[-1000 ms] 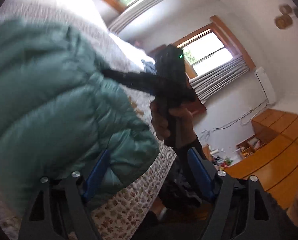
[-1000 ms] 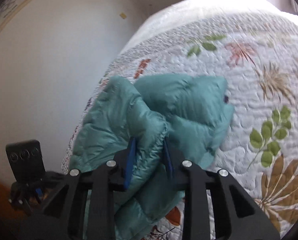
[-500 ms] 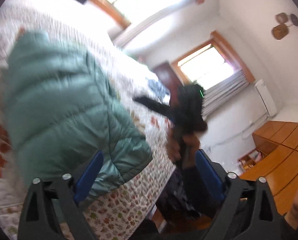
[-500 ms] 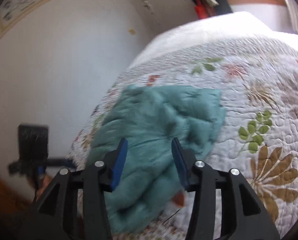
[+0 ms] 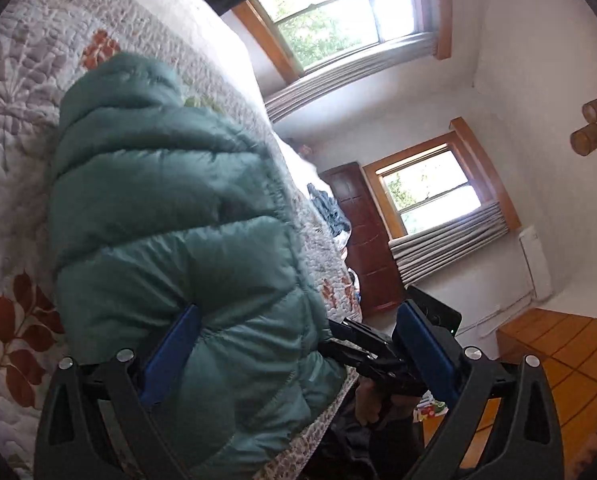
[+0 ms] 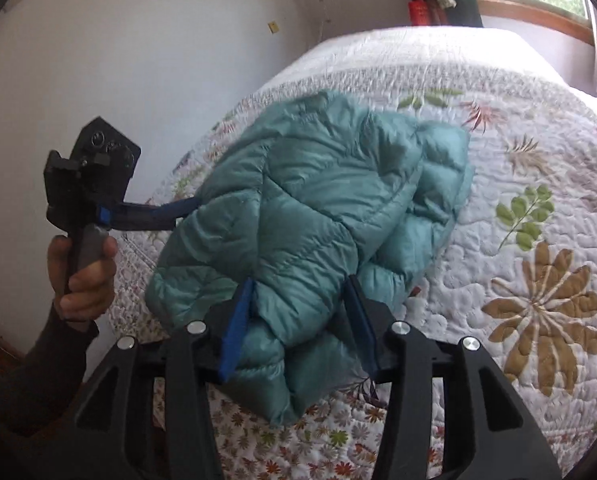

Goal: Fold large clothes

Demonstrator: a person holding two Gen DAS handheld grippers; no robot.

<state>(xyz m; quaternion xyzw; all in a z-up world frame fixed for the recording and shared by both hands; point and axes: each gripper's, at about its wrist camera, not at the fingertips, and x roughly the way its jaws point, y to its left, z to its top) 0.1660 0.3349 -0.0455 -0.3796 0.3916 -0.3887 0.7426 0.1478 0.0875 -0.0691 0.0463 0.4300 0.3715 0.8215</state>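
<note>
A teal puffer jacket (image 5: 170, 208) (image 6: 318, 200) lies folded in a bulky bundle on the floral quilted bed (image 5: 2, 140) (image 6: 518, 140), near the bed's edge. My left gripper (image 5: 298, 354) is open wide, and the jacket's near corner bulges between its blue pads (image 5: 170, 356). From the right wrist view, the left gripper (image 6: 182, 210) reaches to the jacket's left edge, held by a hand. My right gripper (image 6: 298, 316) is open with a thick fold of the jacket between its fingers; it also shows in the left wrist view as a black right gripper (image 5: 362, 354) beside the jacket.
The bed edge drops off just beside the jacket to a wooden floor (image 5: 558, 352). A dark pile of clothes (image 5: 330, 212) lies farther along the bed, before a brown dresser (image 5: 362, 240). A white wall (image 6: 138, 60) stands close on the left. Bare quilt spreads right of the jacket.
My right gripper, shut on a jacket fold a second ago, has opened. The jacket has dropped flat onto the quilt, and both grippers have come back close around its near edge.
</note>
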